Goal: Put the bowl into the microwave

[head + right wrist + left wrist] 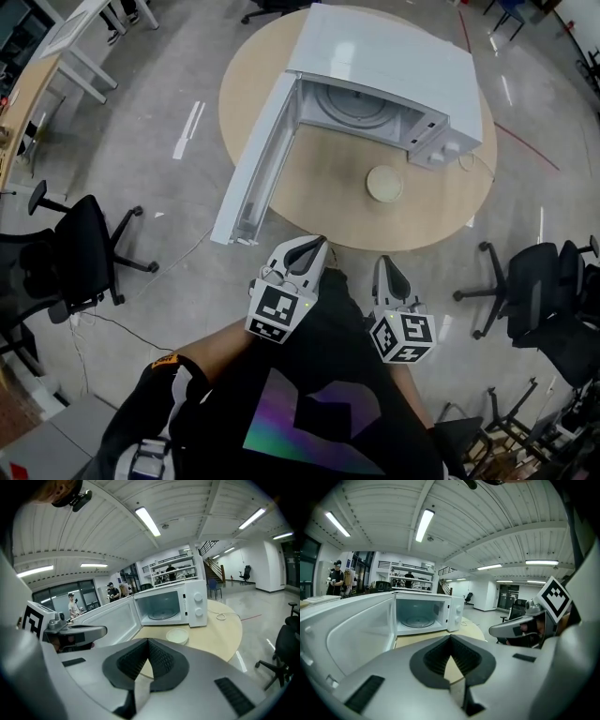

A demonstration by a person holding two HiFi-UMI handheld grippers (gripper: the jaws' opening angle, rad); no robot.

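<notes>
Just one pale, shallow round bowl (pixel 384 184) sits on the round wooden table (pixel 328 187). It rests in front of the single glossy white microwave (pixel 394 66), near its knob panel and outside the cavity. The microwave's long flat door (pixel 255 164) is swung wide to the left, its far end reaching past the table rim. Inside lies one round glass turntable (pixel 352 105).

Two grippers hang at the near table edge, well apart from the bowl, each with a marker cube. The left gripper (pixel 451 639) has its ribbed dark pads pinched together at the tips with nothing between them. The right gripper (pixel 148 641) is likewise closed and empty, and points toward the bowl.

A white cord (pixel 220 617) curls on the table beside the microwave. Black office chairs (pixel 75 244) stand on the grey floor at both sides.
</notes>
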